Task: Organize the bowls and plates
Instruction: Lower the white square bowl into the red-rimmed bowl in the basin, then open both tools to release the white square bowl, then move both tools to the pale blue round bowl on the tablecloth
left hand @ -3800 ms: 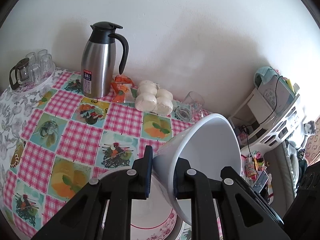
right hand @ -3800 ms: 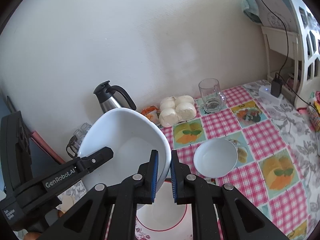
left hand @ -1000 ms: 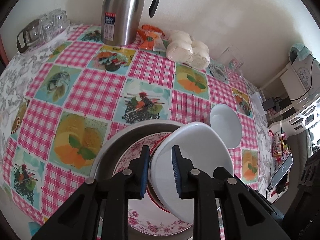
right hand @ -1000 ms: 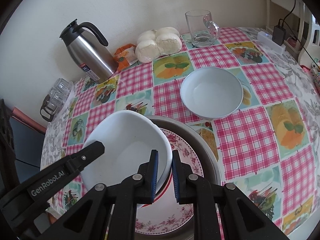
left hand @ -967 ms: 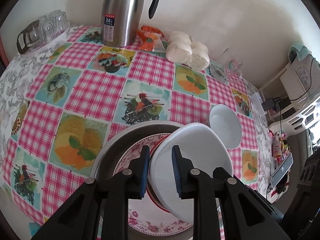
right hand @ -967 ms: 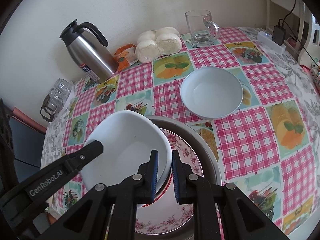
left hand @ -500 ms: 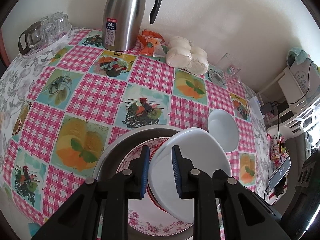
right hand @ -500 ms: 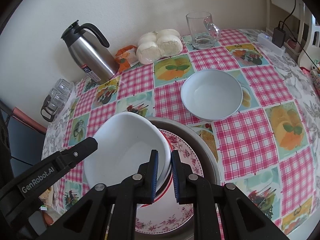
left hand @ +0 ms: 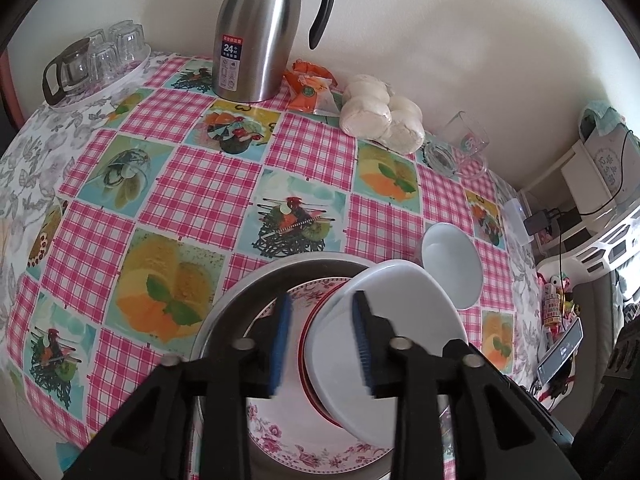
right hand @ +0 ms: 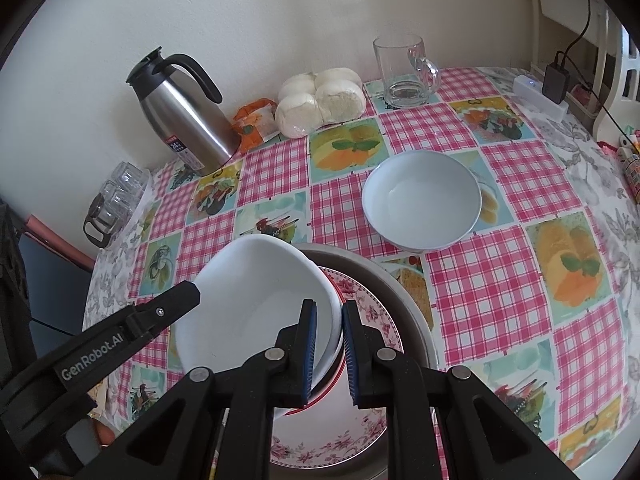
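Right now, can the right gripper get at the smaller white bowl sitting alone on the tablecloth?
Probably not yet. The right gripper is shut on the rim of the big white bowl over the floral plate. Once it lets go, the tablecloth between it and the smaller bowl looks bare.

So the big white bowl [left hand: 384, 344] was up in the air and tipped steeply a few seconds back, pinched on its rim by both tongs. Now it's down on the stack, sitting in the red-rimmed bowl [right hand: 338, 376] on the flowered plate [left hand: 288, 432] inside the metal pan [left hand: 240, 304]. The left gripper [left hand: 320, 336] has just been opening its jaws: a moment ago the pads pinched the rim, now the rim sits in the gap with space either side. The right gripper [right hand: 329, 350] hasn't let go. Between 1 second ago and now the bowl itself barely shifted, it just settled flatter.
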The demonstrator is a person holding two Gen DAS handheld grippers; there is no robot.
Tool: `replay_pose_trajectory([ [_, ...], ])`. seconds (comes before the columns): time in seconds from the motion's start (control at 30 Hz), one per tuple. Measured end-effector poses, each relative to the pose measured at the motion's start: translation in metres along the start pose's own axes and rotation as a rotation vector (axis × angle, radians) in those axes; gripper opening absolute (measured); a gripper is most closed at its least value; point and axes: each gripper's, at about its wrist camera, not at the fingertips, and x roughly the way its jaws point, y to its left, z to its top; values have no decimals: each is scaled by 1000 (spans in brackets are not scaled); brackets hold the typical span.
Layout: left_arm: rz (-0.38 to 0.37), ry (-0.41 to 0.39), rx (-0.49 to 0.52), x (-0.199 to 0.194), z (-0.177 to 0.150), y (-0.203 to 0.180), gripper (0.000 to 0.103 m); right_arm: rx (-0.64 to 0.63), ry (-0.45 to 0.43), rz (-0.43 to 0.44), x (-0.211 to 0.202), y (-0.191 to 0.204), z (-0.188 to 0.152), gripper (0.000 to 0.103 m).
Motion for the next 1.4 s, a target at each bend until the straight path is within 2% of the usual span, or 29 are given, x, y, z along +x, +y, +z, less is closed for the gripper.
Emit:
replay_pose_trajectory([
  [0.07, 7, -5, -4, -1, 0, 1, 45, -2, -9, -3, -2, 1, 0, 16],
  [0.13, 19, -7, -11, -1, 1, 3, 50, -1, -15, -4, -2, 0, 1, 26],
  [0.2, 33, -5, -23, -1, 2, 5, 52, -6, -21, -21, -3, 1, 1, 40],
  [0.27, 49, -3, -34, -1, 2, 8, 61, -7, -30, -32, -3, 1, 1, 51],
  [0.4, 80, -24, -44, -4, 4, 11, 77, -10, -48, -52, -5, -1, 3, 66],
  [0.57, 142, -48, -46, -5, 5, 16, 87, -6, -51, -67, -4, -3, 4, 78],
  [0.7, 170, -74, -57, -8, 6, 20, 89, -8, -59, -73, -4, -4, 5, 86],
  [0.77, 179, -88, -61, -10, 6, 21, 96, -9, -66, -71, -4, -5, 5, 89],
  [0.83, 174, -102, -60, -12, 7, 22, 98, -10, -72, -68, -5, -6, 5, 96],
  [0.87, 171, -106, -63, -12, 8, 21, 98, -8, -77, -67, -5, -7, 6, 103],
  [1.1, 145, -129, -38, -11, 20, 7, 98, 89, -132, -73, -11, -39, 20, 103],
  [1.23, 104, -149, 24, -7, 33, -19, 99, 154, -174, -94, -15, -66, 32, 103],
  [1.4, 67, -24, 171, 21, 56, -68, 98, 192, -150, -117, -4, -99, 48, 103],
])
